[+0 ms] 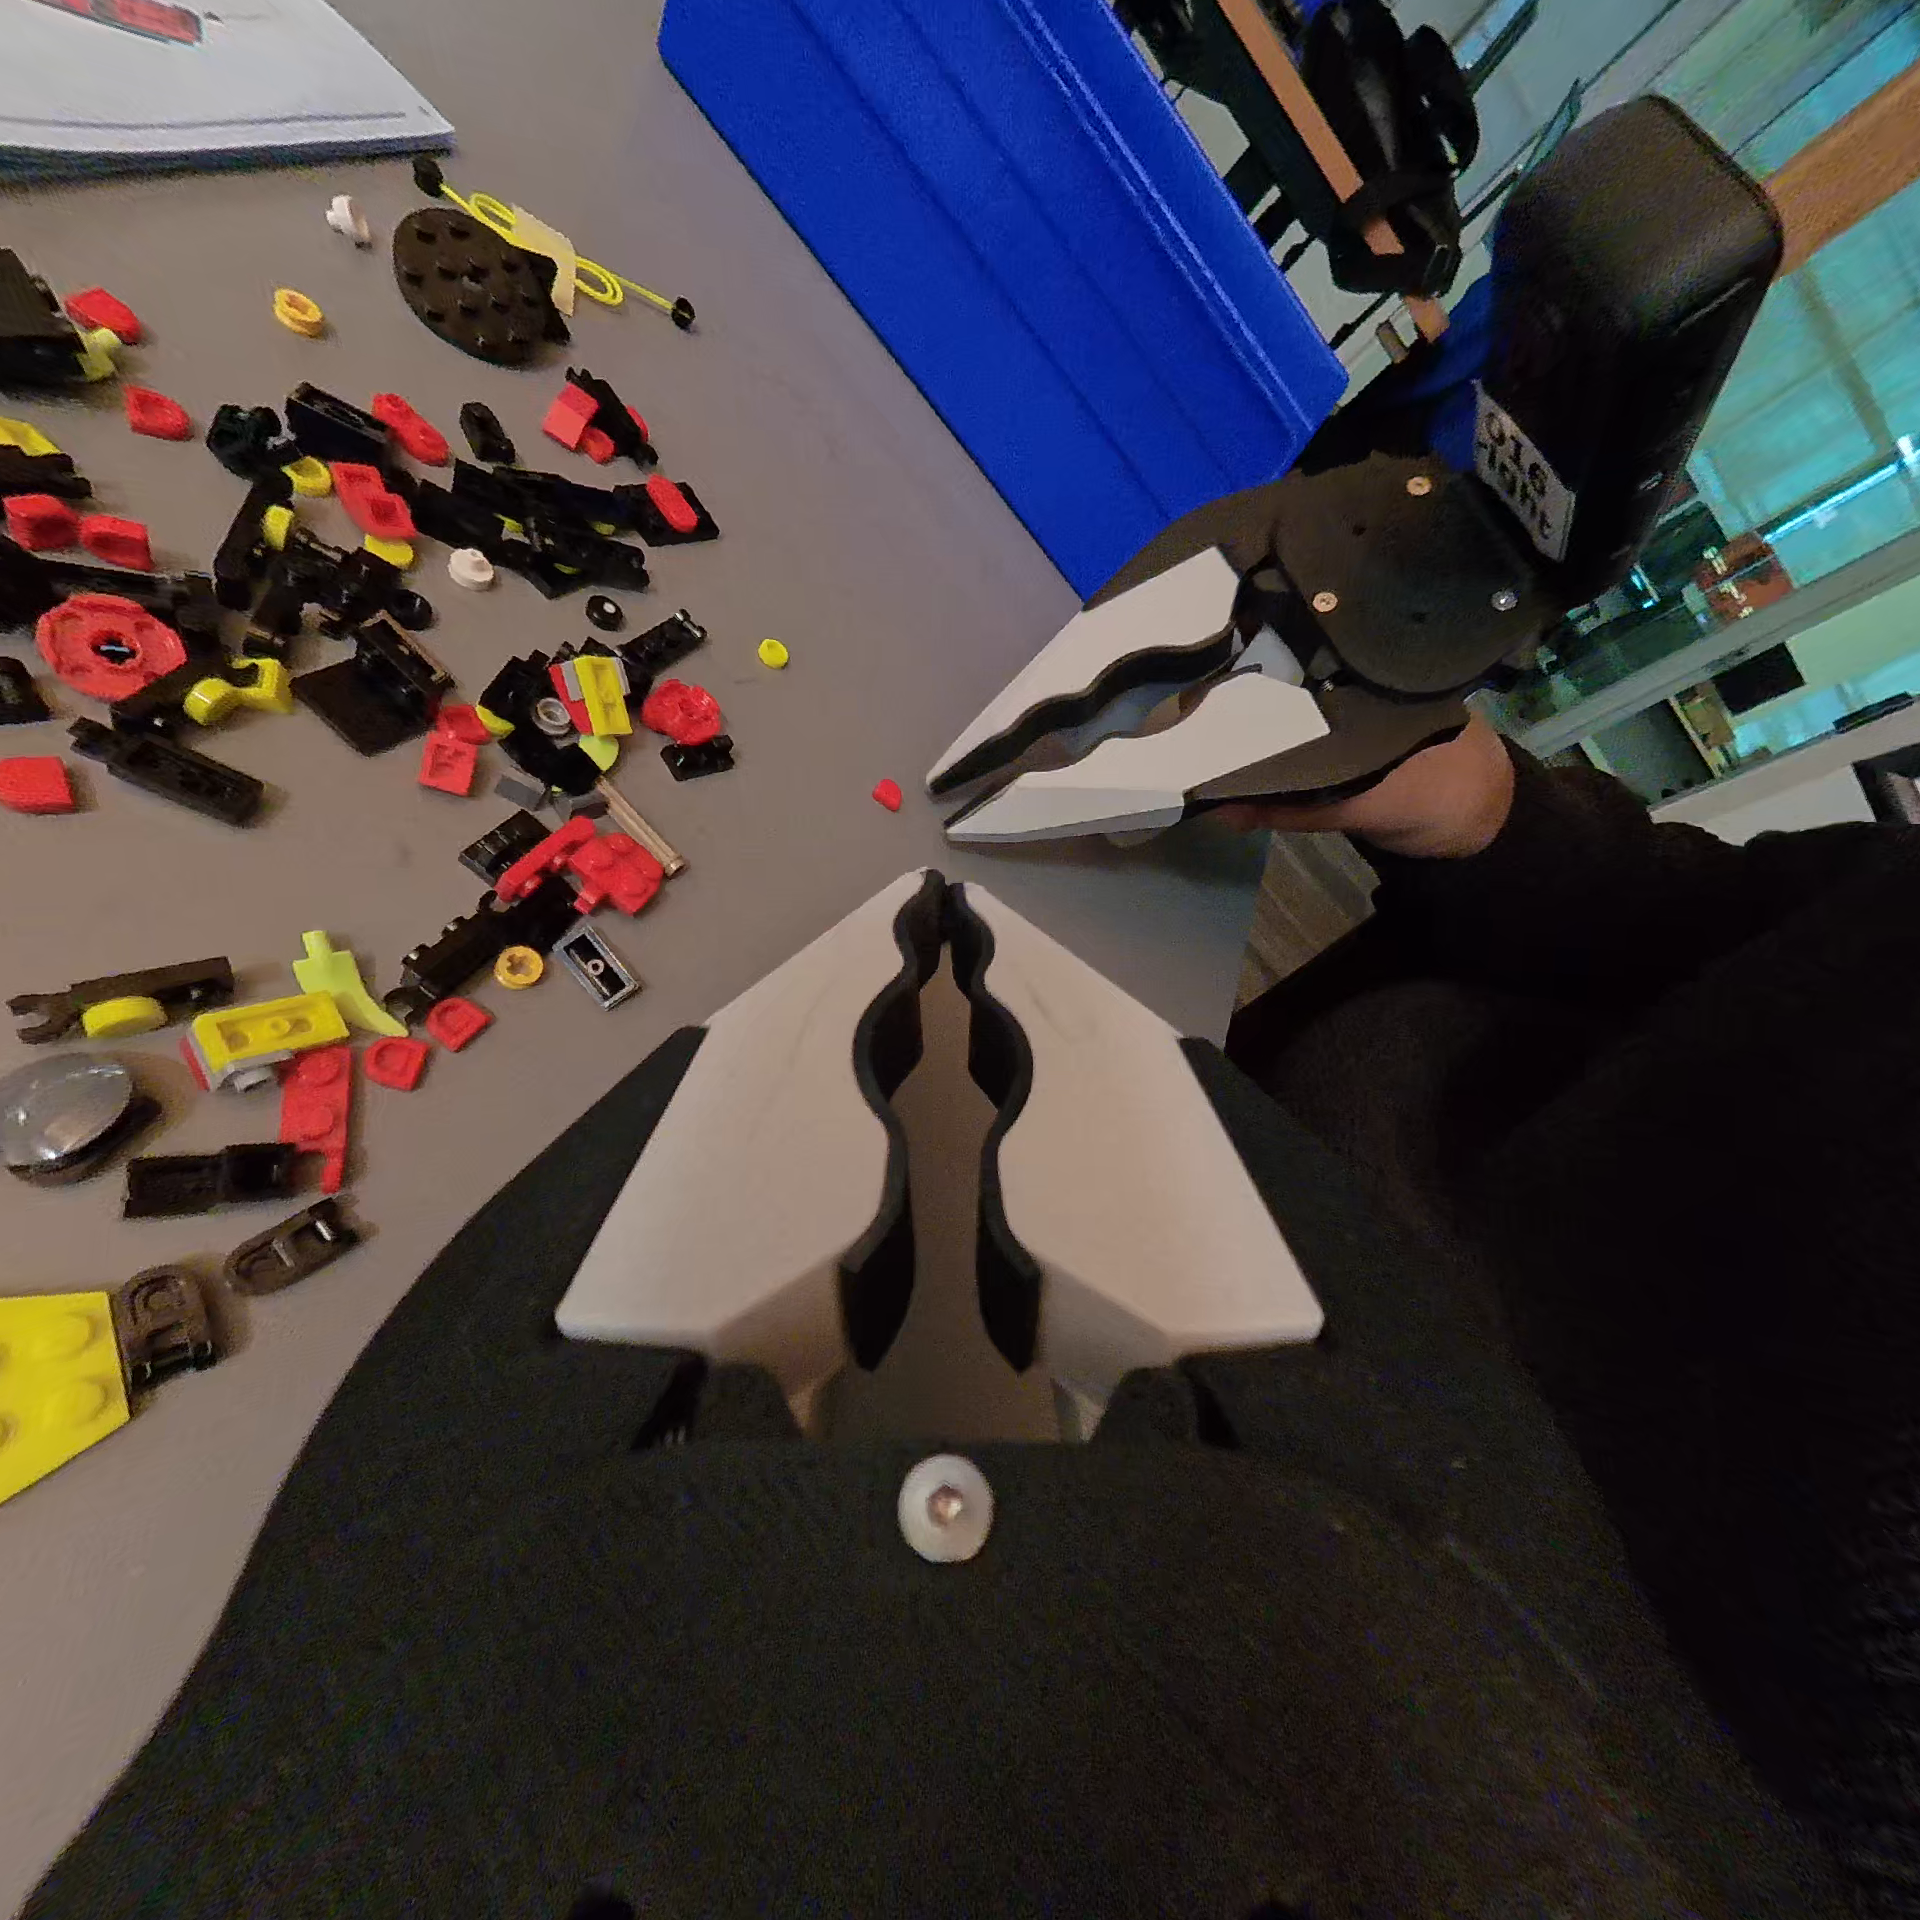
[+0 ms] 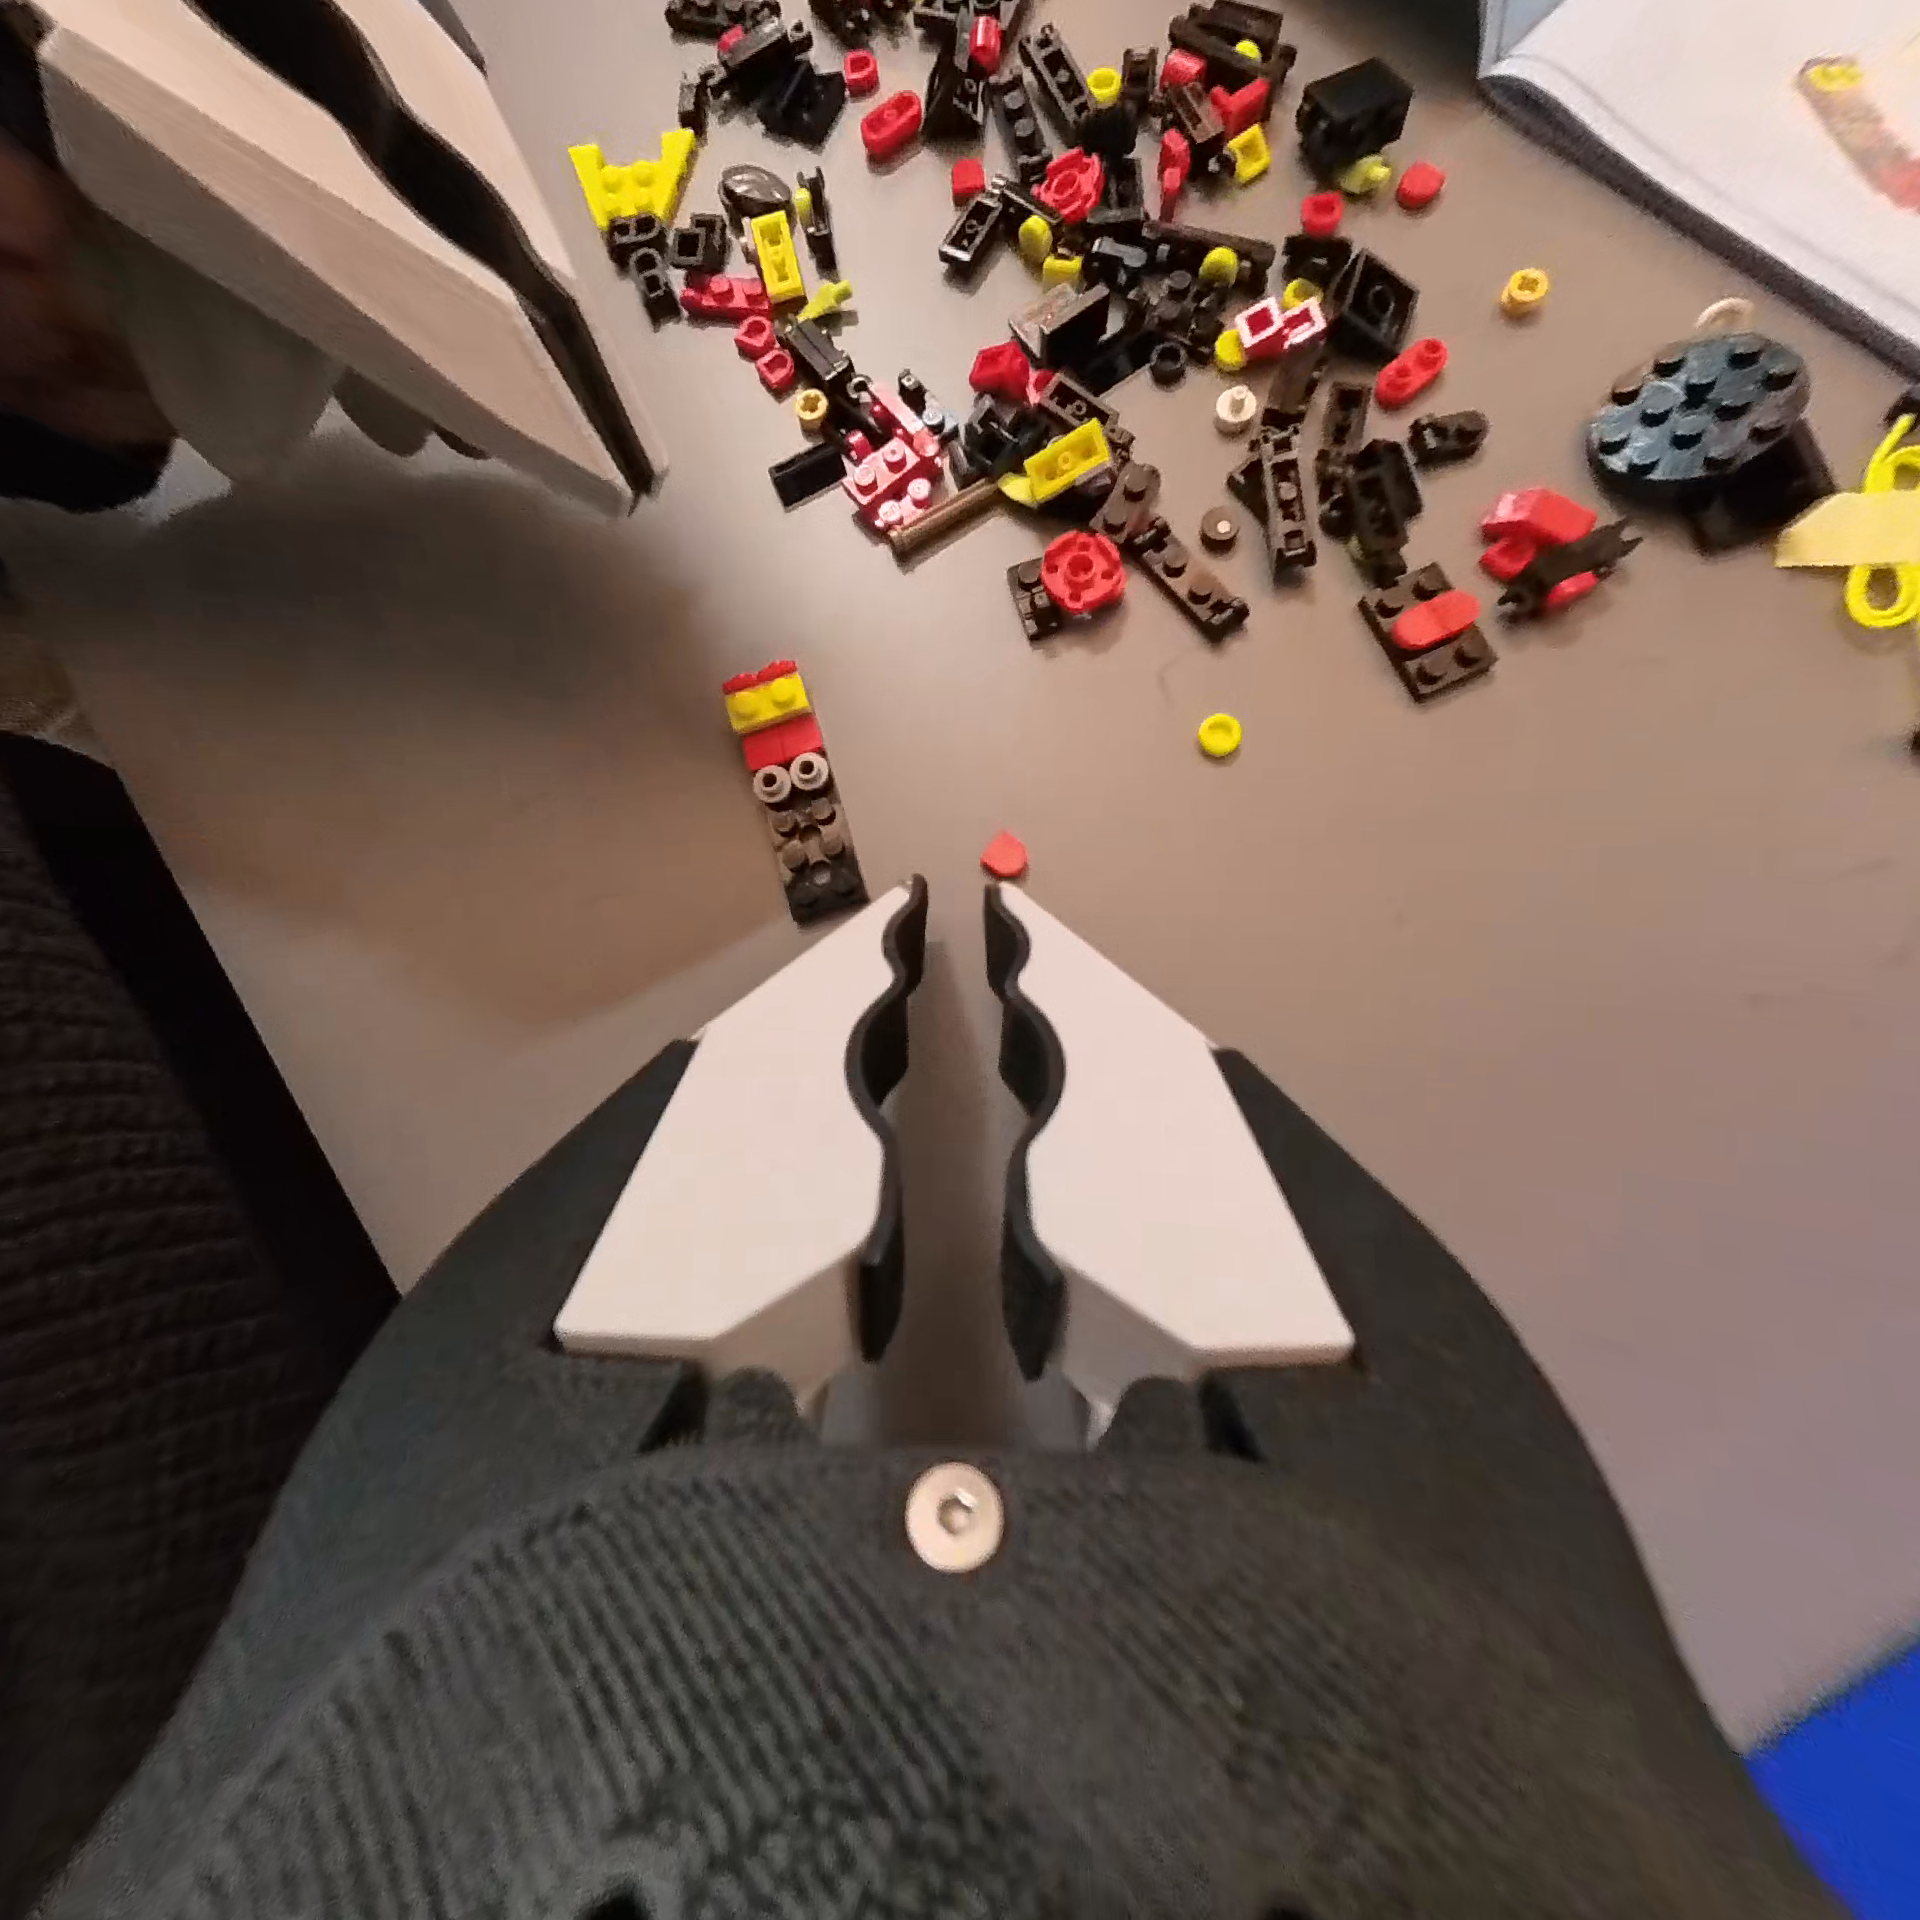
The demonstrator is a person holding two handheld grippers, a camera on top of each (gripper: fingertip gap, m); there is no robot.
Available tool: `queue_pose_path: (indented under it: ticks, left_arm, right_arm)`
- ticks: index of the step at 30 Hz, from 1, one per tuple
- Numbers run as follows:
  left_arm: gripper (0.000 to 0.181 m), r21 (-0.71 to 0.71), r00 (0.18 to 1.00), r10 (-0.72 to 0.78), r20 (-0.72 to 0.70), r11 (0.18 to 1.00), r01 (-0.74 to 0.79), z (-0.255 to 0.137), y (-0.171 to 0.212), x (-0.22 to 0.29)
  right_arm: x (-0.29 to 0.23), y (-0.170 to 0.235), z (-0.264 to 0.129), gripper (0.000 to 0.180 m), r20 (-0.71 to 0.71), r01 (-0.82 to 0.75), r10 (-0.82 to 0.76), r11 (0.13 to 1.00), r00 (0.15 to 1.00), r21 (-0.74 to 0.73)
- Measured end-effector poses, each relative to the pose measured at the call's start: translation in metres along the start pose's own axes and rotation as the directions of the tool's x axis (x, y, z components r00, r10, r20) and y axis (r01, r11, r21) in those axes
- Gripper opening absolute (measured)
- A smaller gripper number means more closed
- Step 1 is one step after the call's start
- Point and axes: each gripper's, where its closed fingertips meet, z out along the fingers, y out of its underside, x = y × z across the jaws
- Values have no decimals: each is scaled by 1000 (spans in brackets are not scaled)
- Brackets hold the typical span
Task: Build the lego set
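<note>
My left claw (image 1: 940, 883) is pressed together, empty. My right claw (image 2: 954, 894) is slightly spread just before a small red piece (image 2: 1004, 856) on the table (image 2: 1455, 987).

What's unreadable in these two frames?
- Partly built stack: its near end is hidden behind the right tool in the right wrist view; absent from the left wrist view.
- Booklet: cut off by the frame edge in both views.
- Left tool: blurred and cropped in the right wrist view.

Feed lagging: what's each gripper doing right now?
Left gripper: shut, holding nothing.
Right gripper: open slightly, empty, near small red piece.
</note>
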Motion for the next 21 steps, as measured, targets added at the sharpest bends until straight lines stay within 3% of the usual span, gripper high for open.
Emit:
queue_pose_path:
  ticks: [7,16,21]
  left_arm:
    - [0,2,1000,-8,-3,1000,8,1,-1,-1]
    - [0,11,999,-32,-19,999,32,0,-3,-1]
    - [0,11,999,-41,-26,999,41,0,-3,-1]
  right_arm:
    - [3,-1,7,16,16,-24,23,1000,1000,5]
    - [8,-7,13,6,-4,6,-5,1000,1000,19]
    - [7,-7,12,14,-21,65,-65,998,998,11]
